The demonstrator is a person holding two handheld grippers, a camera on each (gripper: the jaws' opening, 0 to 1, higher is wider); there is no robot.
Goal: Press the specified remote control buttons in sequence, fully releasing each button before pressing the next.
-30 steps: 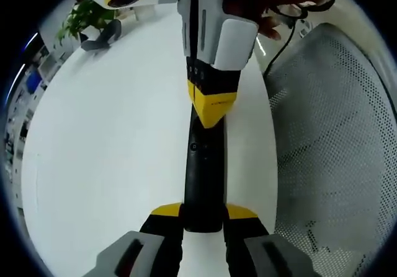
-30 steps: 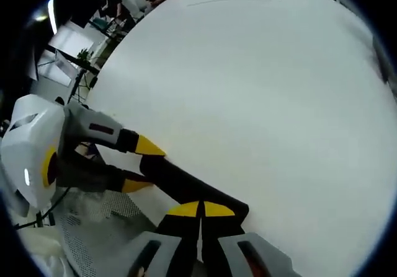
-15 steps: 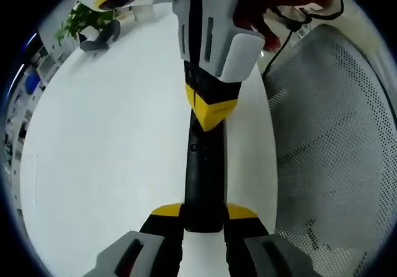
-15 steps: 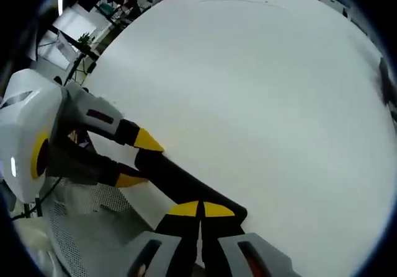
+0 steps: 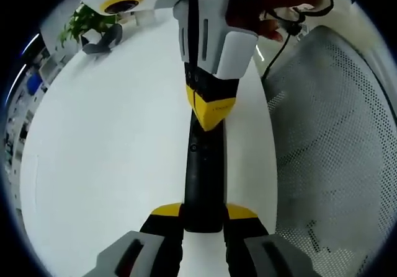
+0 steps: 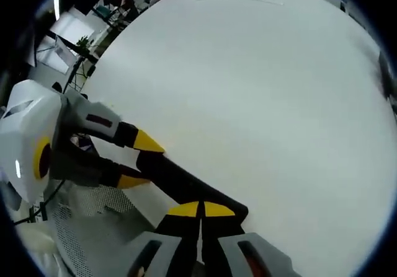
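One black remote control (image 5: 203, 178) lies lengthwise near the white table's (image 5: 105, 159) right edge, where a mesh chair (image 5: 335, 165) sits just beyond; wide bare tabletop opens toward the left of the frame. The left gripper (image 5: 203, 213) clamps the remote's near end between its yellow tips. The right gripper (image 5: 211, 111), jaws closed together, rests its yellow tips on the remote's far end. In the right gripper view, that gripper (image 6: 201, 210) meets the remote (image 6: 186, 184), with the left gripper (image 6: 138, 162) at centre left. One plant (image 5: 84, 18) stands upper left. Compared with half a second ago, little differs; the views have tilted slightly.
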